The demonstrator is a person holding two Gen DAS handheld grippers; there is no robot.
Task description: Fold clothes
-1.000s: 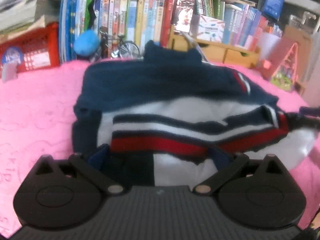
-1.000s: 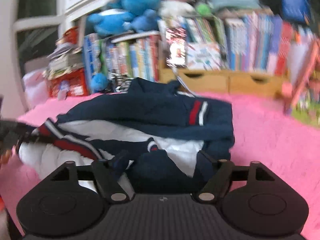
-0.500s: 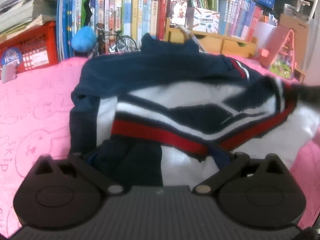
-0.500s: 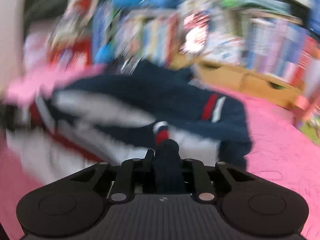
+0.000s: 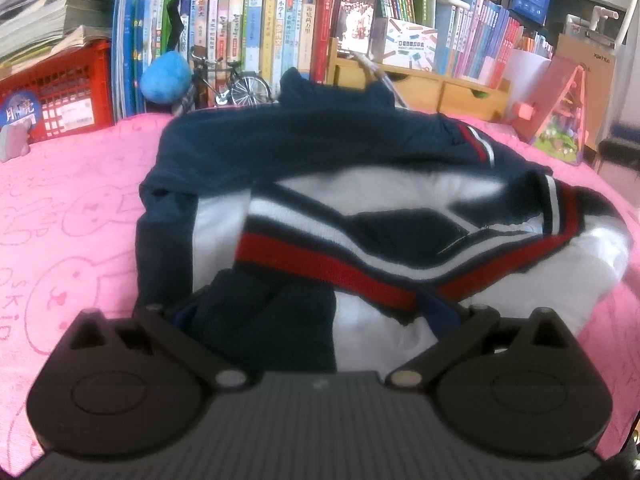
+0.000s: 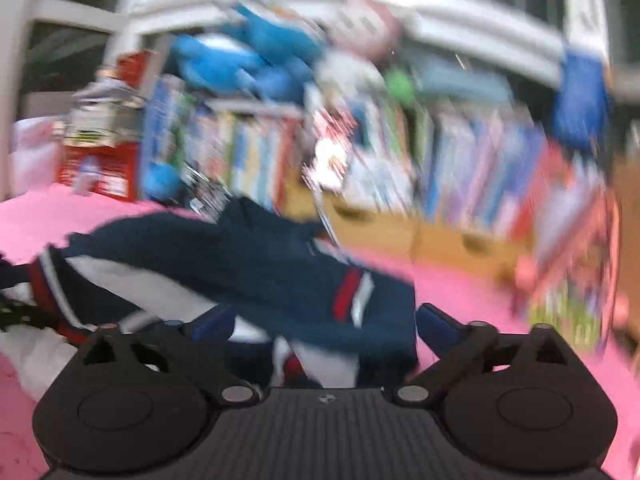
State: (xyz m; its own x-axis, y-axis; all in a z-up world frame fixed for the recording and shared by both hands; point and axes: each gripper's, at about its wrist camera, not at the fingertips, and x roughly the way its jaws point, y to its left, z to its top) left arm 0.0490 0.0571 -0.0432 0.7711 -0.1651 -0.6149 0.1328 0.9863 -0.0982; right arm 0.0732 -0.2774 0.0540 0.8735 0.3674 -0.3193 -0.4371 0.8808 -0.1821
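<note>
Pink towelling (image 5: 80, 208) runs wide to both sides of the tongs, bookshelf (image 5: 260, 32) behind. Navy, white and red sweater (image 5: 360, 208) lies half-folded between both spread tongs: left tongs (image 5: 316, 316) pinching nothing, right tongs (image 6: 324, 320) opening, cloth between, unpinched. Judged mid-fold; next needs a fresh hem grip.

Two black handheld grippers fill the lower frames. The left gripper (image 5: 316, 312) has its jaws spread wide; the right gripper (image 6: 324, 320) has jaws opening.
</note>
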